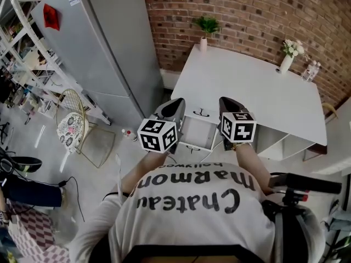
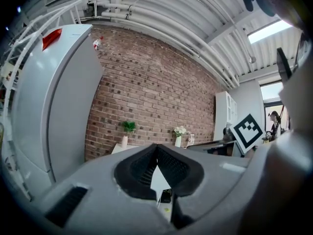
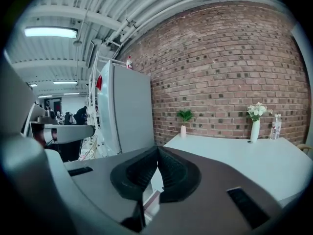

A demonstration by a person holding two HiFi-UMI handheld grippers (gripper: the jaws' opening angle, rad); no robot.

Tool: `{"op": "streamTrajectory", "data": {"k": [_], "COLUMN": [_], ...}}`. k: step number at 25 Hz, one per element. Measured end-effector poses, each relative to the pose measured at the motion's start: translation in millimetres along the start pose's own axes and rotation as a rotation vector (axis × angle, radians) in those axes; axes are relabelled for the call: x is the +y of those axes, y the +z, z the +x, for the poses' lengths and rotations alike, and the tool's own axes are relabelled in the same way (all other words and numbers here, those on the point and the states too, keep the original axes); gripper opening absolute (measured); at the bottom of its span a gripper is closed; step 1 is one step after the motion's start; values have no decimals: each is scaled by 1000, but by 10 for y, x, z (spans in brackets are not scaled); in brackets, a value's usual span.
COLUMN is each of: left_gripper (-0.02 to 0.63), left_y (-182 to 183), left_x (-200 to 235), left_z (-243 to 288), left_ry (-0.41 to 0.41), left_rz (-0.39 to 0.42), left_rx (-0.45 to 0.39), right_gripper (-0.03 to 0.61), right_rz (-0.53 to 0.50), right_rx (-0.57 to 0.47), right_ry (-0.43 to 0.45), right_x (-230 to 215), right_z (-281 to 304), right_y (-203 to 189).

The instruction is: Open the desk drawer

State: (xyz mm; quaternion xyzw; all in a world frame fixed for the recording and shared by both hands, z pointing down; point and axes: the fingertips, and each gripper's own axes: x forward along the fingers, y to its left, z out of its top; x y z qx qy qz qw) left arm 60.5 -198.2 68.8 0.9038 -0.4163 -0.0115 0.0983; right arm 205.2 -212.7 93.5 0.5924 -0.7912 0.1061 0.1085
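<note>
The white desk drawer [image 1: 198, 131] stands pulled out from under the near edge of the white rectangular desk [image 1: 258, 92], which sits against a red brick wall [image 1: 247, 10]. The grey left gripper [image 1: 176, 106] hangs at the drawer's left side and the dark right gripper [image 1: 226, 106] at its right. Each gripper's jaws are pressed together with nothing between them. A small green plant in a white vase [image 1: 205, 32] stands at the desk's far left corner.
</note>
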Motion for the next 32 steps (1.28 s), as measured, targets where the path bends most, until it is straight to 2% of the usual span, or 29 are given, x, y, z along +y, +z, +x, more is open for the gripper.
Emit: {"op": "streamTrajectory", "data": {"k": [12, 18, 26, 32], "left_gripper": [14, 15, 15, 15], "left_y": [-218, -283, -332, -338], "left_x": [169, 184, 151, 127], "left_z": [33, 72, 59, 65], "left_ry": [37, 40, 44, 50], "left_rz": [-34, -42, -51, -52], "left_rx": [32, 45, 50, 48], "right_gripper": [14, 13, 14, 14], "right_rz": [15, 85, 44, 58], "right_rx": [46, 52, 84, 94], "right_ry": [-30, -11, -18, -16], "right_x": [-129, -164, -183, -229], "right_z": [124, 133, 110, 100], "right_y": [-142, -167, -312, -350]}}
